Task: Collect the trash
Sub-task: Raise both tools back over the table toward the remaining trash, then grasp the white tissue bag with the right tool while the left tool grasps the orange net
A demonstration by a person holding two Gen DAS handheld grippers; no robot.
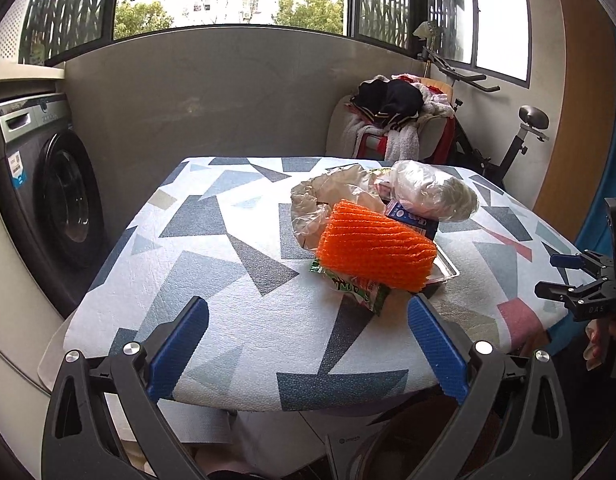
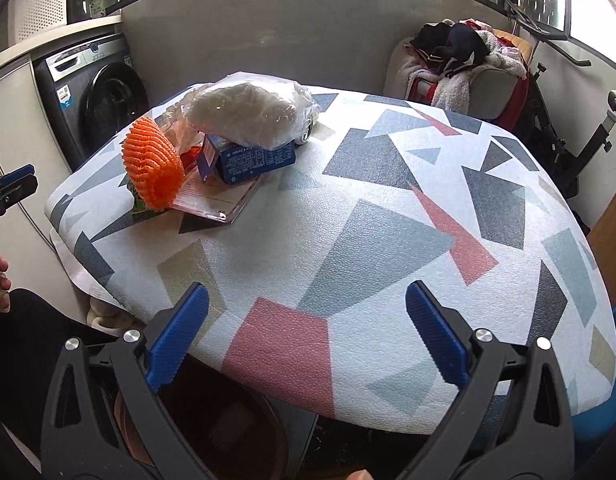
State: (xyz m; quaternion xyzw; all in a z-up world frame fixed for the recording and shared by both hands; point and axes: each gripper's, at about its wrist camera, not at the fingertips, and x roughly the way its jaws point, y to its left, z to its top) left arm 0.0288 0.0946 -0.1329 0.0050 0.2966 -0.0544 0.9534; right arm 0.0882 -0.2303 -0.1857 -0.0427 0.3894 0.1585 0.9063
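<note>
Table, covered by a textured cloth printed with grey, blue and pink triangles; occupied most of both views. Washing machine, dark front-loader, stood at nine o'clock of the table. Chair heaped with clothes stood at one o'clock, beside an exercise bike.

Trash lay piled on the table toward its far half:
- clear plastic bag of white material, crumpled, resting on the carton;
- orange foam fruit net, ribbed, tube-shaped, at six o'clock of the pile;
- blue carton, printed, lying flat;
- clear plastic tray, beneath the pile;
- green snack wrapper, under the net.

Left gripper: jaws spread, empty, at the near table edge. Right gripper: jaws spread, empty.
</note>
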